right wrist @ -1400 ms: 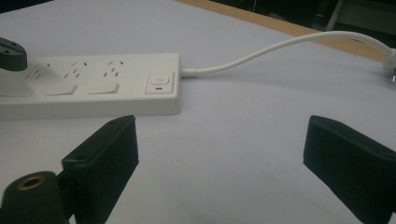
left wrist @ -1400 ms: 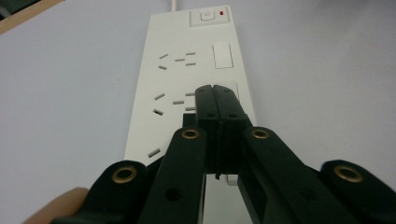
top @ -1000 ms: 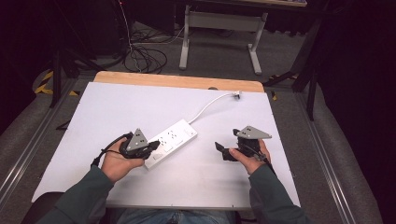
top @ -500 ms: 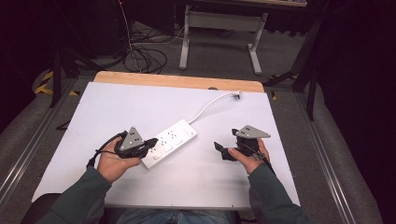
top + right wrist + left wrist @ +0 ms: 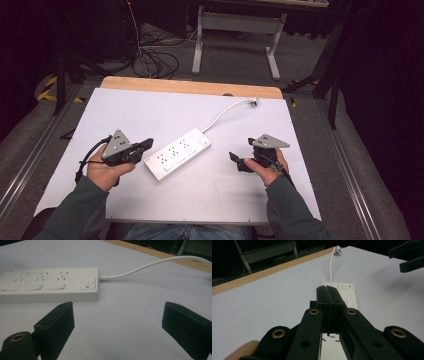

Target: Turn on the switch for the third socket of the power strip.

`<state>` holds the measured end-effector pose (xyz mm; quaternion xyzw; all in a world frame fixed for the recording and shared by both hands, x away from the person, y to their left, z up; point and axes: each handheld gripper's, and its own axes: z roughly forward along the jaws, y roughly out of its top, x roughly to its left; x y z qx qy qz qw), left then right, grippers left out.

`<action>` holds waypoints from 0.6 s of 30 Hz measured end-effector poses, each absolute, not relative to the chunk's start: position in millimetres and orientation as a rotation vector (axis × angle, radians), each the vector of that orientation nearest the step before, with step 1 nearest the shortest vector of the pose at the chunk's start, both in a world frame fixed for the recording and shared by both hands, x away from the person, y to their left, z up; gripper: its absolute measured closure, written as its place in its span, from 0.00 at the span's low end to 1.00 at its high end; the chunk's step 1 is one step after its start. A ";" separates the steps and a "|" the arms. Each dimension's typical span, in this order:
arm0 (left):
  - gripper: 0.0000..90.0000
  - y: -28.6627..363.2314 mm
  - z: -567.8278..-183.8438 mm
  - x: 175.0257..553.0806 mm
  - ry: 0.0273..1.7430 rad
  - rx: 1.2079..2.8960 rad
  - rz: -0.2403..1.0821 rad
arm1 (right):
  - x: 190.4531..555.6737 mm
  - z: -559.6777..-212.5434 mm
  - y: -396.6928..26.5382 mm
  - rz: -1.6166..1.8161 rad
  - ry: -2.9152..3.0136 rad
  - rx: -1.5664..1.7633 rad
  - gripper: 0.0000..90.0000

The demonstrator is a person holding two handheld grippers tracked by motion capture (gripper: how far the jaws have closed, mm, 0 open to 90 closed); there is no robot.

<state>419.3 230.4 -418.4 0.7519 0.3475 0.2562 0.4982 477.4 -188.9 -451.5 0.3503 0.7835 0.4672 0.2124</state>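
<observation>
A white power strip (image 5: 178, 152) with a row of sockets lies slantwise in the middle of the white table (image 5: 150, 107). Its white cable (image 5: 223, 113) runs to a plug (image 5: 254, 101) near the far edge. My left gripper (image 5: 146, 145) is at the strip's near-left end, jaws shut together with nothing between them. In the left gripper view its tips (image 5: 329, 290) point along the strip (image 5: 348, 293) toward the red-marked switch. My right gripper (image 5: 235, 159) stands open to the right of the strip, apart from it. In the right gripper view its jaws (image 5: 117, 315) face the strip's switch end (image 5: 87, 284).
A wooden strip (image 5: 190, 86) borders the table's far edge. Beyond it on the floor are a metal stand (image 5: 235, 30) and coiled black cables (image 5: 150, 62). Metal rails (image 5: 350, 170) run along both table sides. The right gripper (image 5: 409, 256) shows top right in the left gripper view.
My left hand and its shut gripper have drawn back to the left, toward the strip's near end. The right gripper has hardly moved and stays open.
</observation>
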 end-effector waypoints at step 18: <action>1.00 281.1 -407.1 402.6 0.993 1.611 0.768 | 478.2 -451.6 -187.7 1.292 2.183 0.962 0.13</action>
